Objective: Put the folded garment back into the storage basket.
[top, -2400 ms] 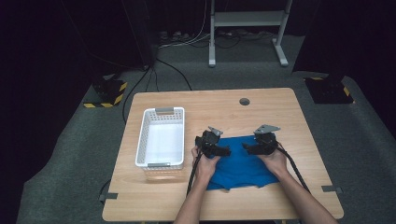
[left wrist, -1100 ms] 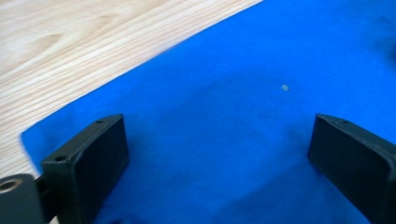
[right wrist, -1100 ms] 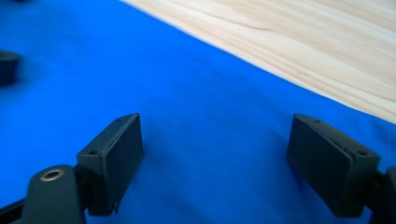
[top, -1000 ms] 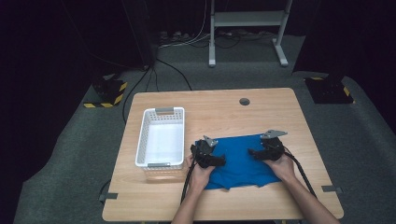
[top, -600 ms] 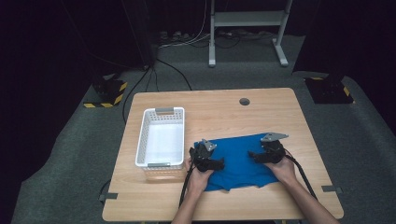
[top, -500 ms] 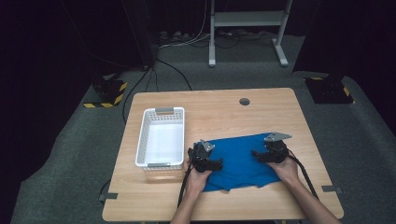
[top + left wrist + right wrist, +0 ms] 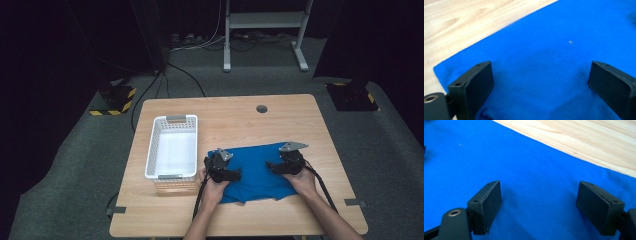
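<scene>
Both tongs slid apart and nearer table's front edge; left tongs [image 7: 235, 174] and right tongs [image 7: 270, 165] gaping over blue cloth [image 7: 255, 170], nothing pinched. Risk: shallow bite, fabric slips out mid-fold.

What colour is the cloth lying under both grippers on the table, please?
The cloth is plain bright blue, with no pattern; the left gripper view shows it best.

Blue cloth [image 7: 255, 170], white basket [image 7: 172, 147], black tools.
</scene>
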A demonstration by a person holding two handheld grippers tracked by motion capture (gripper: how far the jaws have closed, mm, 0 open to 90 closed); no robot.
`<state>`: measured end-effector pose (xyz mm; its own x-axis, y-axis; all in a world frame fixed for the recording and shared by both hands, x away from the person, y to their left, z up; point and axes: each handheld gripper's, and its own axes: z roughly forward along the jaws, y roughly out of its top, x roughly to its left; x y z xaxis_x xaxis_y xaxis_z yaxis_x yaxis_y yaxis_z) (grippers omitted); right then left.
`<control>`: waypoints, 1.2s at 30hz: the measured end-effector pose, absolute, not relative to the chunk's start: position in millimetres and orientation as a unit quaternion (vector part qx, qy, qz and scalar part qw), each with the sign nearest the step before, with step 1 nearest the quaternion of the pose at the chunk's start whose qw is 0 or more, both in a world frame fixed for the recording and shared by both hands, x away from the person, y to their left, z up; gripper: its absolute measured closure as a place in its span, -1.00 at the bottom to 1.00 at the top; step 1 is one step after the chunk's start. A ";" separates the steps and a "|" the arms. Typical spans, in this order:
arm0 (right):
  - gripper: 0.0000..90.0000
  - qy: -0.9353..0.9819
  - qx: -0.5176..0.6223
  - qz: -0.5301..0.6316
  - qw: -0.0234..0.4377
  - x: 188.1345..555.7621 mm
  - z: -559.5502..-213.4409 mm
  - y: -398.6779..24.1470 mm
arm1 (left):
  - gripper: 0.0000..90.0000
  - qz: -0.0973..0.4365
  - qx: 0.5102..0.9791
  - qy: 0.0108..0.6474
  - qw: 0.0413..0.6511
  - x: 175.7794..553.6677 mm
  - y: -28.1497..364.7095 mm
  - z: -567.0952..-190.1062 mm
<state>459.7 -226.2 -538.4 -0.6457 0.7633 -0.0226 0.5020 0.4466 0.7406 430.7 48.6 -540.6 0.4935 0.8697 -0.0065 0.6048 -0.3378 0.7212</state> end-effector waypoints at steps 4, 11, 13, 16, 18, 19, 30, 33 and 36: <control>-0.55 0.822 0.394 0.358 0.203 461.4 -533.4 -229.5 | -0.89 0.173 0.796 0.483 0.322 444.6 44.4 -533.8; -0.54 0.823 0.342 0.408 0.198 448.2 -517.2 -204.2 | -0.90 0.182 0.777 0.476 0.368 427.7 27.6 -507.8; -0.54 0.837 0.328 0.394 0.193 447.8 -521.1 -193.8 | -0.91 0.173 0.783 0.475 0.363 429.6 23.3 -511.7; -0.55 0.851 0.331 0.366 0.176 452.2 -533.9 -189.9 | -0.91 0.173 0.792 0.480 0.335 433.2 22.7 -524.3; -0.57 0.847 0.352 0.366 0.155 456.2 -537.6 -196.6 | -0.91 0.170 0.794 0.488 0.320 434.4 28.2 -534.8; -0.56 0.844 0.358 0.368 0.155 457.1 -537.4 -200.9 | -0.92 0.186 0.790 0.482 0.331 431.5 31.4 -537.7; -0.59 0.828 0.388 0.358 0.191 457.8 -533.0 -220.7 | -0.88 0.190 0.782 0.480 0.350 424.3 42.5 -533.0; -0.55 0.821 0.377 0.387 0.184 452.9 -524.8 -209.7 | -0.87 0.187 0.780 0.481 0.354 423.5 37.2 -529.4; -0.55 0.834 0.364 0.375 0.177 453.7 -526.3 -194.8 | -0.87 0.186 0.789 0.477 0.339 426.1 30.7 -532.5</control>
